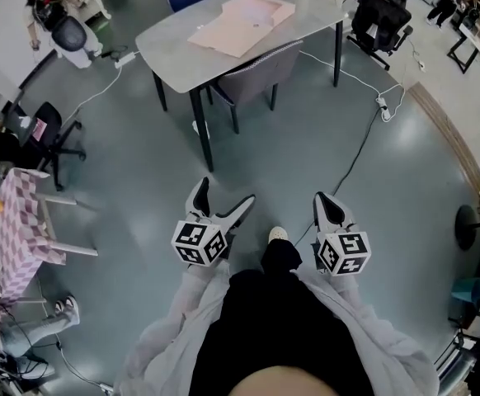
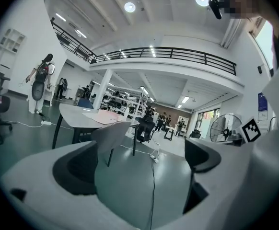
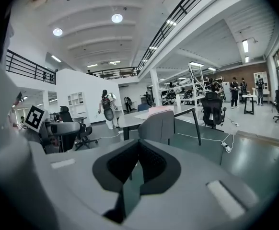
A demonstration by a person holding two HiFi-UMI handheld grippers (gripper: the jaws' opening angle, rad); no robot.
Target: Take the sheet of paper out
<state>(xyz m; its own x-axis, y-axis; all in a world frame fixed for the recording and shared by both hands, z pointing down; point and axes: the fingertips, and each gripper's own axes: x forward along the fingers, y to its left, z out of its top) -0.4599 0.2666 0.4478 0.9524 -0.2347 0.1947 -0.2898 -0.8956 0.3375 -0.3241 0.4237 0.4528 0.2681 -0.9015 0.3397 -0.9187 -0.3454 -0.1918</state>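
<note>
A flat pink folder or sheet (image 1: 242, 21) lies on the grey table (image 1: 170, 52) far ahead of me; it also shows as a pink folder (image 2: 103, 117) and a pink edge (image 3: 159, 110) on the tabletop. I cannot tell a single sheet of paper from it at this distance. My left gripper (image 1: 223, 195) hangs over the floor, well short of the table, open wide with nothing between its fingers (image 2: 77, 169). My right gripper (image 1: 324, 200) is beside it, shut with nothing held, the pads (image 3: 130, 164) pressed together.
A grey chair (image 1: 252, 77) is tucked under the table's near side. A cable (image 1: 360, 151) and power strip (image 1: 384, 112) lie on the floor to the right. Office chairs (image 1: 46, 134), a checkered table (image 1: 13, 225) and distant people surround the area.
</note>
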